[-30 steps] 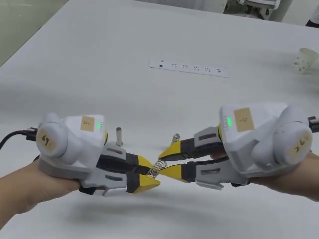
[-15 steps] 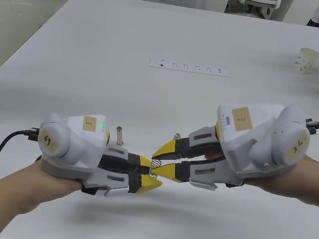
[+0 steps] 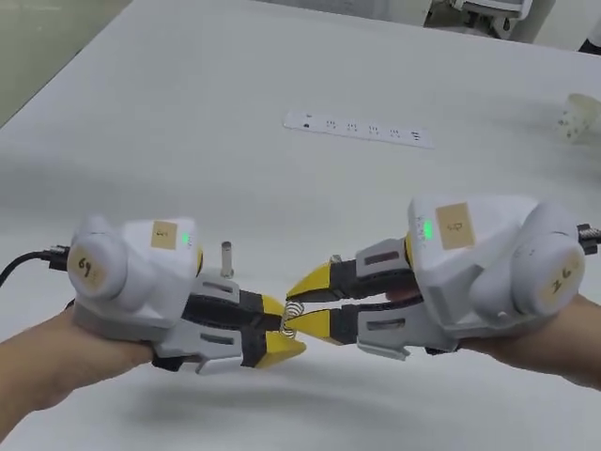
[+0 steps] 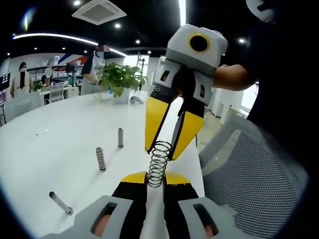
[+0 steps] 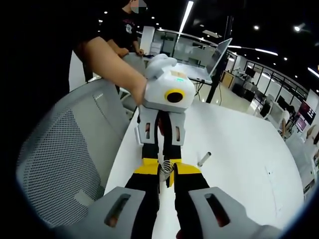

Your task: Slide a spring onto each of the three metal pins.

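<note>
Left gripper is clamped on one end of a spring held aloft, its other end straddled by the right gripper, whose pinch cannot be told; the nearer sprung pin and farther sprung pin are judged done, the bare pin left.

There is little to read from where I stand. The left gripper has a handwritten number on its round end cap that looks like 69. The right gripper has two inked digits on its own rounded end, too blurred to tell. Both tan stickers carry marks too small to read.
</note>
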